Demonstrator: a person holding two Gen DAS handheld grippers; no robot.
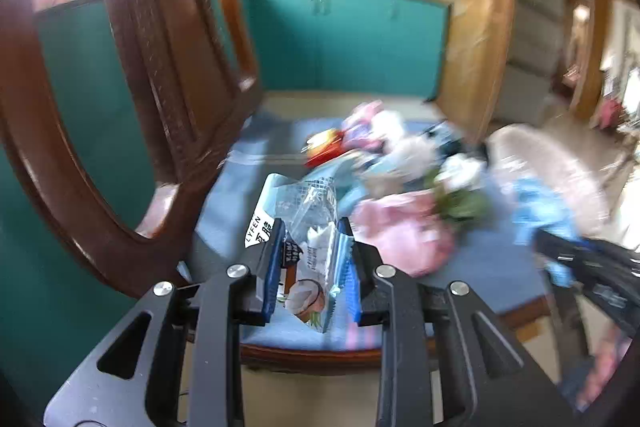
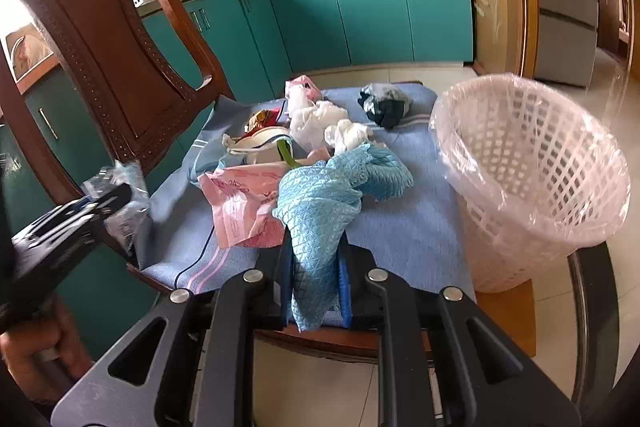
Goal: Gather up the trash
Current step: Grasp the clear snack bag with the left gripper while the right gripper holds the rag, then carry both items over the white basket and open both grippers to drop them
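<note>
My left gripper [image 1: 311, 235] is shut on a clear snack wrapper [image 1: 308, 223] with a coconut picture, held above the chair's blue cushion [image 1: 240, 187]. It shows at the left of the right wrist view [image 2: 116, 203]. My right gripper [image 2: 316, 251] is shut on a light blue mesh cloth [image 2: 324, 195] that trails onto the cushion [image 2: 400, 227]. A pile of trash lies on the cushion: a pink plastic bag [image 2: 244, 203], white crumpled bags [image 2: 320, 123], a red wrapper [image 2: 264, 117], a dark bag [image 2: 384, 105]. A white lined wastebasket [image 2: 532, 171] stands at the right.
The wooden chair back [image 2: 100, 39] rises at the left. Teal kitchen cabinets [image 2: 360, 15] stand behind, with pots on the counter. A round glass table edge [image 2: 592, 327] curves at the lower right. The left wrist view is motion-blurred.
</note>
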